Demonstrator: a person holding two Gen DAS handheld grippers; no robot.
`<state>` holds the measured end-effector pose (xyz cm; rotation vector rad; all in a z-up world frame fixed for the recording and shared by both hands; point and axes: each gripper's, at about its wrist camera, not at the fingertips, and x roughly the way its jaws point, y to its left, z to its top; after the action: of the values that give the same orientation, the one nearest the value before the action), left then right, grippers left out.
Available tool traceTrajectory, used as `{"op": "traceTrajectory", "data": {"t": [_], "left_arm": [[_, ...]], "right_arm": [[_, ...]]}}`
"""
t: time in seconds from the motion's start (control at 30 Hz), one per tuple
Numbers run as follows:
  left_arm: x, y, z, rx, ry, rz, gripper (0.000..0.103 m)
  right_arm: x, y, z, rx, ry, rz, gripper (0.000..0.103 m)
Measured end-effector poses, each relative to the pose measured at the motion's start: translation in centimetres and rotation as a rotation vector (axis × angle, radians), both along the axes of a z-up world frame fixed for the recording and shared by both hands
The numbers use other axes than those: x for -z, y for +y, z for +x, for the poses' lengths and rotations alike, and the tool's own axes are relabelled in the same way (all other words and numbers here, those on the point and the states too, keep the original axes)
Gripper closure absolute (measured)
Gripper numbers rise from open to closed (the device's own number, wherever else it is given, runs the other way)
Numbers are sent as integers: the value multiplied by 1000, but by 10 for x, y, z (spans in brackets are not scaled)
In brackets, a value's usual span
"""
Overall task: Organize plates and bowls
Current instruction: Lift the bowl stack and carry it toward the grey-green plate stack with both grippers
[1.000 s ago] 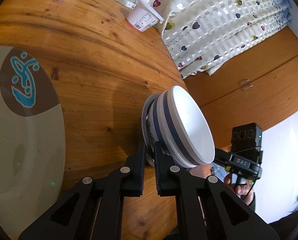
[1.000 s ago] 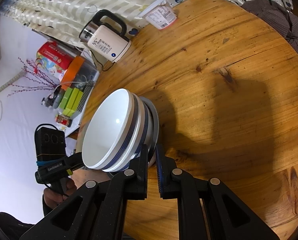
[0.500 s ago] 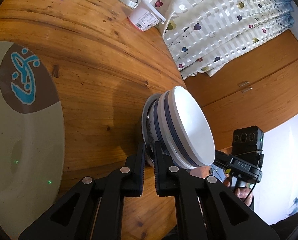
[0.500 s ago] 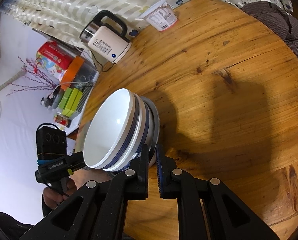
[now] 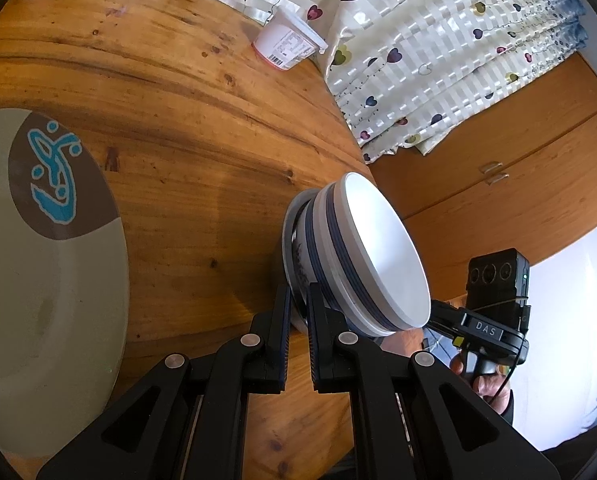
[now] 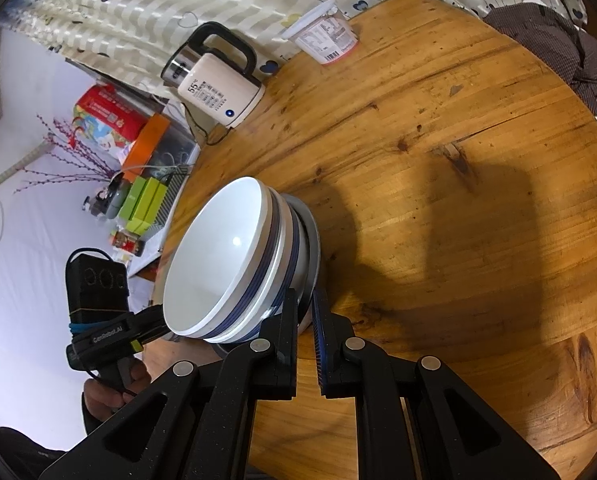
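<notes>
A stack of white bowls with blue bands (image 5: pixel 374 252) sits on a small grey plate (image 5: pixel 288 232), held above the round wooden table (image 5: pixel 202 128). My left gripper (image 5: pixel 298 300) is shut on the plate's rim from one side. My right gripper (image 6: pixel 306 304) is shut on the rim of the same plate (image 6: pixel 313 240) from the opposite side, under the bowls (image 6: pixel 226 260). A large grey plate with a brown patch and blue motif (image 5: pixel 46 264) lies on the table to the left in the left wrist view.
A white kettle (image 6: pixel 218 80) and a yogurt tub (image 6: pixel 326 38) stand at the table's far edge by a heart-print curtain (image 5: pixel 438 40). A dark cloth (image 6: pixel 558 44) lies at the table's right edge. Boxes and clutter (image 6: pixel 138 184) sit on a lower surface beyond the table.
Both grippers stay shut on the small plate. The stack with both grippers has shifted slightly over the table; the kettle and tub appear a little nearer in view.
</notes>
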<state>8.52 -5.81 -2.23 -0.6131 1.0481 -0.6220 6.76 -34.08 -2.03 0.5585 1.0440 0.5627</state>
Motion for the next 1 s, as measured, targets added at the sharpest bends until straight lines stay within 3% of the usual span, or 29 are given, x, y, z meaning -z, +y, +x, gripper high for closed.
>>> {"op": "traceTrajectory", "data": {"t": [0.43,1.0], "left_arm": [[-15,16,-9,-37,-28,7,96],[-35,70,-34,-161,-67,28,96]], "right_arm": [[-16,17,6,-30,-25,-3,93],[-38,80,21,-147,-64,-9,93]]}}
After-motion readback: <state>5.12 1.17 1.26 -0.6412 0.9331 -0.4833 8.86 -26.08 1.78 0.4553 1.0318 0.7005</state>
